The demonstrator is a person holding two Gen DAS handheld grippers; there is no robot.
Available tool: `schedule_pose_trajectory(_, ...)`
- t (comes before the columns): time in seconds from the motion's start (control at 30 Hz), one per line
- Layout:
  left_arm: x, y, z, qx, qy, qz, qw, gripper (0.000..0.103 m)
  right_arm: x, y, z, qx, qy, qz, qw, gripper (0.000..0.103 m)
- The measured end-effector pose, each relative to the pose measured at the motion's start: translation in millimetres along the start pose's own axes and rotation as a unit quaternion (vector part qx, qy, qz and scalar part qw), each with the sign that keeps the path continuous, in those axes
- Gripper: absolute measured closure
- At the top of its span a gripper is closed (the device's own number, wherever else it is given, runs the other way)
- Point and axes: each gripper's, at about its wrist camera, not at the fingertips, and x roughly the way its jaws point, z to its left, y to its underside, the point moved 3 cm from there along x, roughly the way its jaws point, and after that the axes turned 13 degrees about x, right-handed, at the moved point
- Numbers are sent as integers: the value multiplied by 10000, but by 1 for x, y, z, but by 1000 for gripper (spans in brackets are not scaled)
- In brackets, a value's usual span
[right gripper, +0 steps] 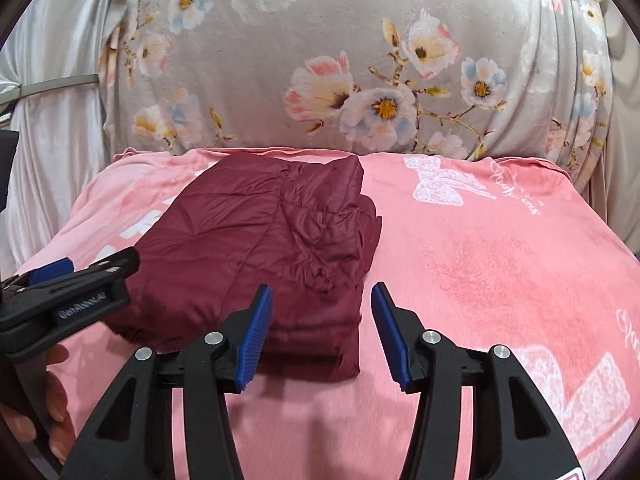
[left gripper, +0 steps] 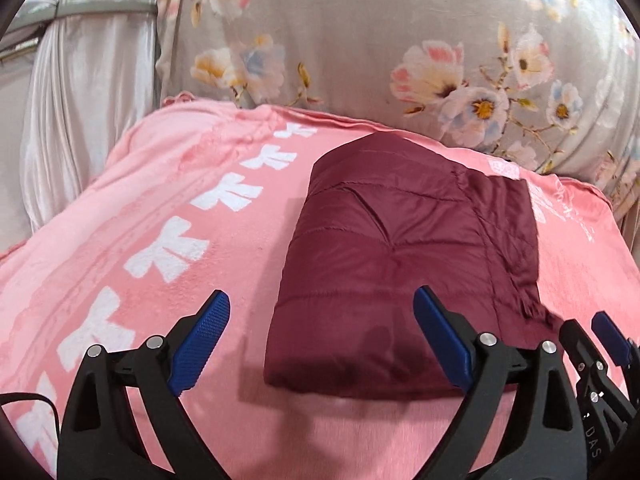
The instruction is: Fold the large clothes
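A dark red quilted jacket [left gripper: 404, 264] lies folded into a compact rectangle on a pink blanket [left gripper: 160, 208]. It also shows in the right wrist view [right gripper: 260, 248]. My left gripper [left gripper: 322, 340] is open and empty, hovering just above the jacket's near left edge. My right gripper [right gripper: 322, 332] is open and empty, its jaws straddling the jacket's near right corner from above. The right gripper also shows at the far right of the left wrist view [left gripper: 600, 344]. The left gripper shows at the left of the right wrist view [right gripper: 72, 280].
The pink blanket [right gripper: 500, 260] with white prints covers the bed. A grey floral duvet [right gripper: 360, 72] is bunched up behind the jacket. Silvery satin fabric [left gripper: 80, 100] hangs at the left. A hand [right gripper: 52, 396] holds the left gripper.
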Motion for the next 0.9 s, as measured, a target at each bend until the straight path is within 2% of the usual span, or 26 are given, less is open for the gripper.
schedule_pose_trajectory(0.17, -13, 13, -11, 259, -110, -152, 9995, 12, -6, 16, -7, 32, 91, 97, 9999, 51)
schedule_pose_trajectory(0.33, -15, 33, -20, 330, -95, -58, 9994, 12, -6, 36, -15, 70, 182, 331, 9993, 50)
schedule_pose_trajectory(0.43, -10, 46, -24, 403, -132, 64, 9991, 12, -7, 38, -20, 173, 228, 334, 9990, 45)
schedule_pose_trajectory(0.57, -4, 63, -26, 390, -186, 260, 9987, 12, -3, 42, -24, 259, 360, 408, 9982, 44)
schedule_pose_trajectory(0.9, -3, 68, -26, 387, -331, 272, 9983, 12, -2, 48, -13, -55, 401, 392, 9984, 39)
